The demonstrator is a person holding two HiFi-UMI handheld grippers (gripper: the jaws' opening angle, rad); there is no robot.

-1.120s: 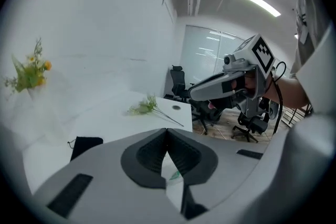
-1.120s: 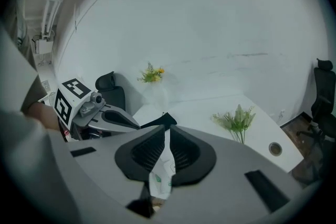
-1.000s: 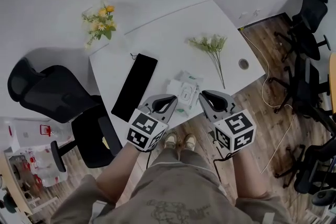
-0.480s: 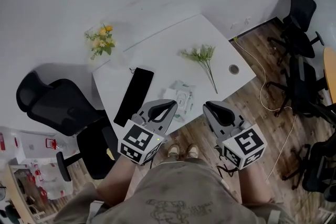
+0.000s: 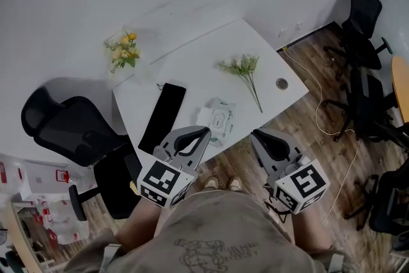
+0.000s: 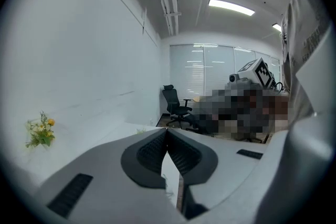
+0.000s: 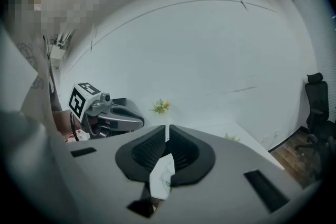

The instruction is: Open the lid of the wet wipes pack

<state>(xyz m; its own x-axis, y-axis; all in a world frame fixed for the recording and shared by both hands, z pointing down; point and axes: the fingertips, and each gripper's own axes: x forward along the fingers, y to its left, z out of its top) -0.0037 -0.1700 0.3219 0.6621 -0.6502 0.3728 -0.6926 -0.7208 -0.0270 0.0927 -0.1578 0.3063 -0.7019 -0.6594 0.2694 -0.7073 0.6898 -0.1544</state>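
The wet wipes pack (image 5: 216,119), white with green print and a pale lid on top, lies flat near the front edge of the white table (image 5: 204,73). Whether its lid is raised is too small to tell. My left gripper (image 5: 206,132) hangs just off the table's edge, in front of and below the pack, its jaws shut and empty (image 6: 167,131). My right gripper (image 5: 256,135) is held to the pack's right over the wooden floor. Its jaws are closing, tips together (image 7: 167,126), with nothing between them. Part of the pack (image 7: 160,178) shows through the gap beneath them.
A black flat slab (image 5: 163,117) lies left of the pack. A green sprig (image 5: 244,68) and a cable hole (image 5: 282,83) are at the table's right, yellow flowers (image 5: 121,50) at its far left. Office chairs stand left (image 5: 70,131) and right (image 5: 363,41).
Both grippers have risen and drawn back from the table edge toward the person. They were beside the pack and now hang off the edge. The pack has stayed on the table.
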